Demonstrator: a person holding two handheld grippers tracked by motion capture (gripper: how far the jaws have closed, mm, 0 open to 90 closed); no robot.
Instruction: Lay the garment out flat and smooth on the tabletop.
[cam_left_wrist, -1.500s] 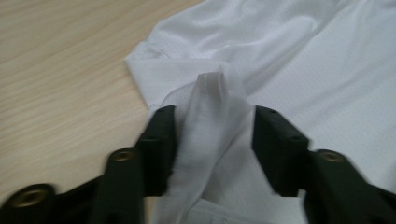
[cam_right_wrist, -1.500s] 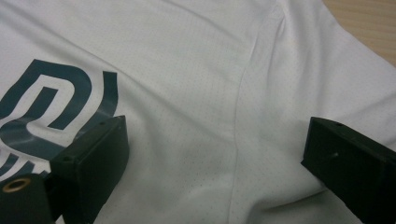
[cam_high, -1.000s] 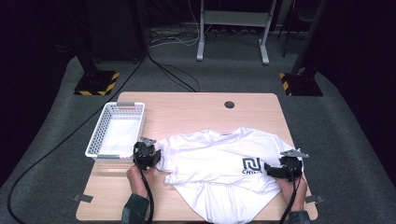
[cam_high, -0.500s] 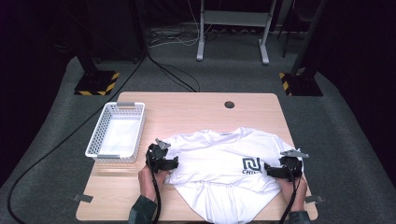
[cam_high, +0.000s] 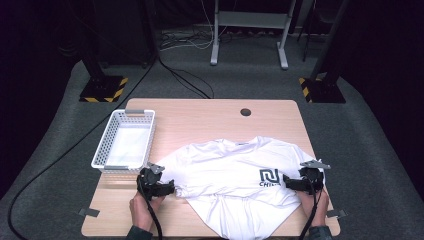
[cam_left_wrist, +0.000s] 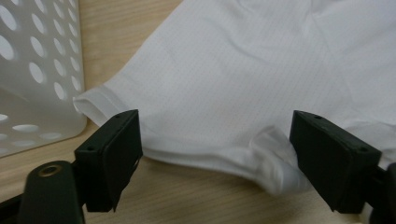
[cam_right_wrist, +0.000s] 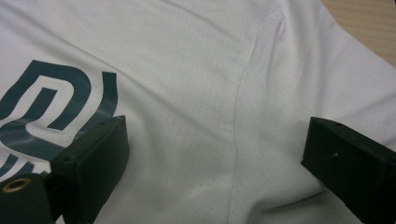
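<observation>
We are working on the white T-shirt (cam_high: 235, 180), which is lying spread face up across the near half of the table (cam_high: 200, 117), its collar pointing to the far side and its hem hanging over the near edge, so its long axis is running away from us. The dark logo (cam_high: 270, 177) is sitting toward our right. One sleeve (cam_left_wrist: 140, 112) is reaching toward the white basket (cam_high: 125, 142), its cuff just beside the basket wall, and our left gripper (cam_left_wrist: 215, 154) is sitting right at that sleeve, jaws spread wide with the lower edge of the sleeve lying between them, nothing pinched yet. Our right gripper (cam_right_wrist: 219, 172) is resting at the opposite sleeve, jaws also wide apart, straddling the shoulder seam (cam_right_wrist: 243, 93) beside the logo. Each hand is equally near its own sleeve. Both forearms are coming in low from the near edge, and the grippers are pointing inward at each other across the shirt. We judge that closing on both sleeves comes next.
</observation>
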